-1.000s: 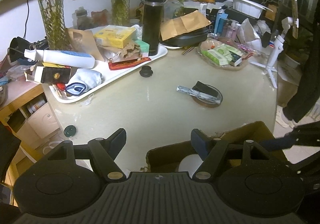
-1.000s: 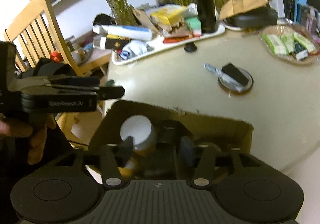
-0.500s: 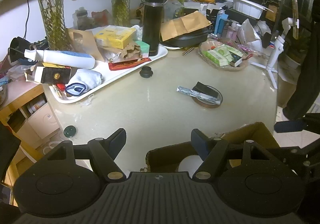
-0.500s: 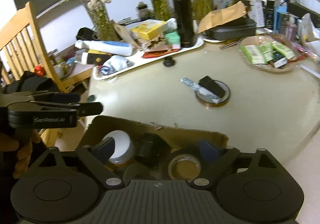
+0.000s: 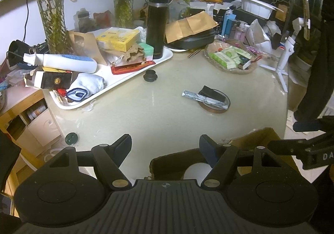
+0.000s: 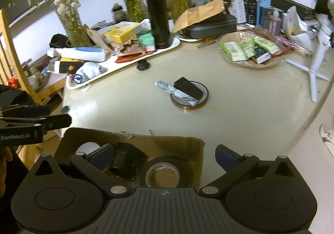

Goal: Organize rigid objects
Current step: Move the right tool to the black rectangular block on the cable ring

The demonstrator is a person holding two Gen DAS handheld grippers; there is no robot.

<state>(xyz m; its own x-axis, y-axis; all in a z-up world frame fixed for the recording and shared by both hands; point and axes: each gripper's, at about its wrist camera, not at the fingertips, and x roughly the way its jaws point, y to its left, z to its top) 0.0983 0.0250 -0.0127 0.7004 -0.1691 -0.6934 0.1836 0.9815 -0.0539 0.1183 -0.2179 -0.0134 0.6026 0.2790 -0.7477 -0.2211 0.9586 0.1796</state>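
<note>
Hovering over the box (image 6: 133,140) (tape roll (image 6: 162,173) inside), the right gripper (image 6: 163,153) gapes wide, empty; left gripper (image 5: 165,145) likewise.

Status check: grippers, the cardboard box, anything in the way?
Left gripper open, empty. Right gripper open above cardboard box. Black tape roll inside. Table path unobstructed.

My left gripper (image 5: 165,146) is matte black plastic: two rounded housings, each with a shallow circular recess, flank a ribbed grey centre plate marked with a small crosshair. Angular black arms pivot on brass-coloured screw heads and end in dark blue pads (image 5: 206,147). My right gripper (image 6: 165,153) is built identically, with small silver pins on the linkages. Seen side-on, its black body carries pale lettering. A sliver of skin (image 6: 3,173) shows beside it.
</note>
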